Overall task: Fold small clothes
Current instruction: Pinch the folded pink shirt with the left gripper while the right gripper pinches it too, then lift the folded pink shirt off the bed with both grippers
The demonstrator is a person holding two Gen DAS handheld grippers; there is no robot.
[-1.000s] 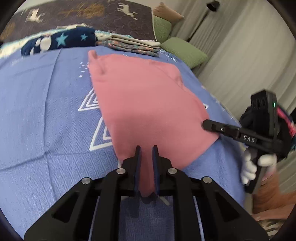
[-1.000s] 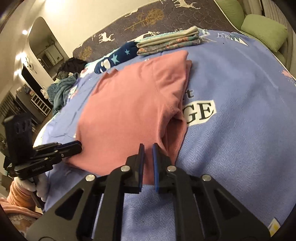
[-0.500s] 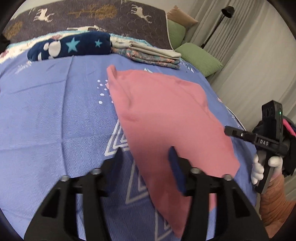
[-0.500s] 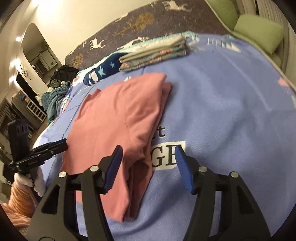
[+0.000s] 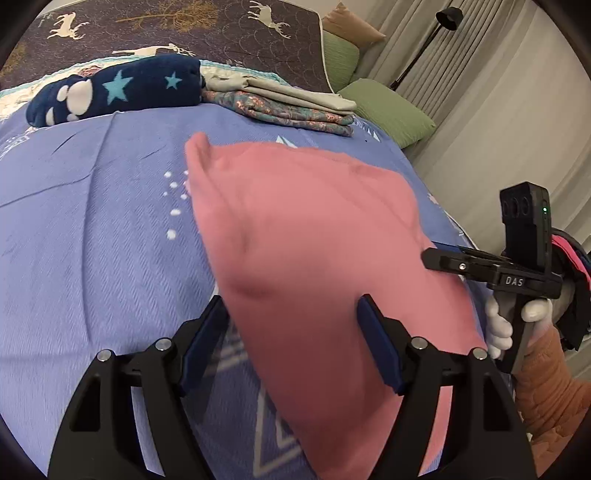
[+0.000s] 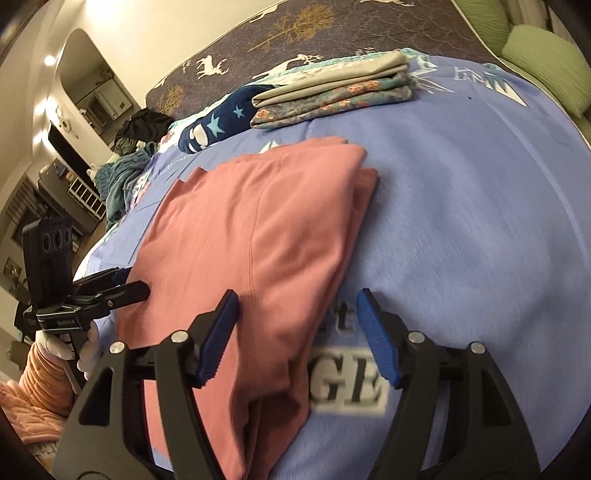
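A soft pink cotton garment (image 5: 306, 258), folded lengthwise, lies flat on the blue patterned bedspread (image 5: 92, 240), on the near side of a stack of folded floral and beige clothes (image 5: 288, 103) by the dark deer-print headboard cover (image 5: 184, 29). The left hand-held gripper (image 5: 291, 339) and the right hand-held gripper (image 6: 295, 332) both hover over the garment's near end; their blue-padded jaws have just been opening and stand wide apart, with cloth below them but nothing pinched. The fabric looks light, limp and quick to crease, so it will likely sag unless taken at two corners or along a hem and laid over in one sweep. The doubled long edge furthest from the left gripper looks thicker and may slip apart if only the top layer is caught. The garment's near hem is cut off behind the gripper bodies, its neckline and sleeves are tucked out of sight, and motion blur softens the nearest cloth.
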